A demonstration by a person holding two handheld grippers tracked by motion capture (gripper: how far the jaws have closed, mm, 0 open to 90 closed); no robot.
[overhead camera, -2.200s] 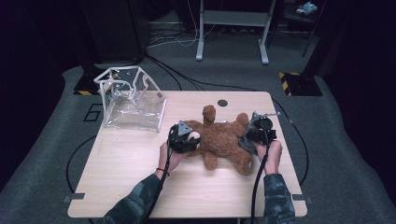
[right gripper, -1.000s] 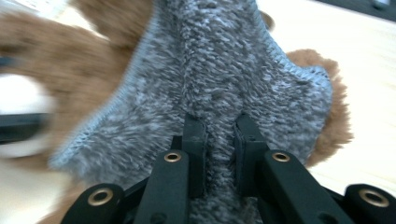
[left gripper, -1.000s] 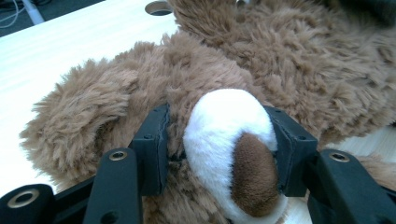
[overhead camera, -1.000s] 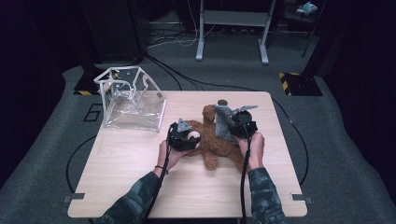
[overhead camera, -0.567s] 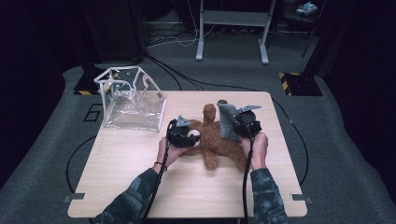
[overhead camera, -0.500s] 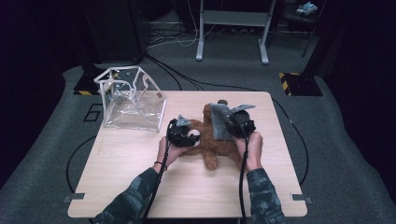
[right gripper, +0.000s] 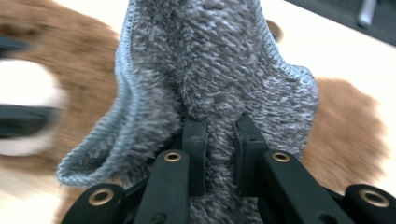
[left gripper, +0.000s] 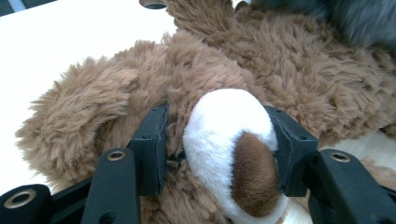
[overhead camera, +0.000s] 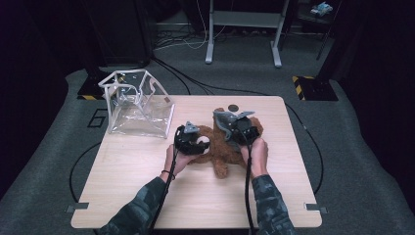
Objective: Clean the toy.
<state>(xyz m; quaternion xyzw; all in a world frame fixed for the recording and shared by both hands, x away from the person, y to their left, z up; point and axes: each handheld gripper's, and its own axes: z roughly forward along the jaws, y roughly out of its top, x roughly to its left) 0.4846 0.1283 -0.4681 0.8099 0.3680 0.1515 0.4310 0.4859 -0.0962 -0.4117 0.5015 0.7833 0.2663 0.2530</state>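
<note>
Both forearms come in from six o'clock and reach forward over the table (overhead camera: 122, 196). The left gripper (left gripper: 219, 140) lies low, its jaws pinching the white muzzle (left gripper: 224, 126) of the brown teddy bear (overhead camera: 220, 147), which lies at the table's centre. The right gripper (right gripper: 219, 135) has its jaws pressed together on a grey cloth (right gripper: 210, 60), held over the bear's body at about two o'clock from the muzzle. A clear plastic box (overhead camera: 139, 105) stands at the ten o'clock corner, well apart. The near half of the table is free. Compared with two seconds ago, the right gripper has moved from the bear's right side inward onto the body.
</note>
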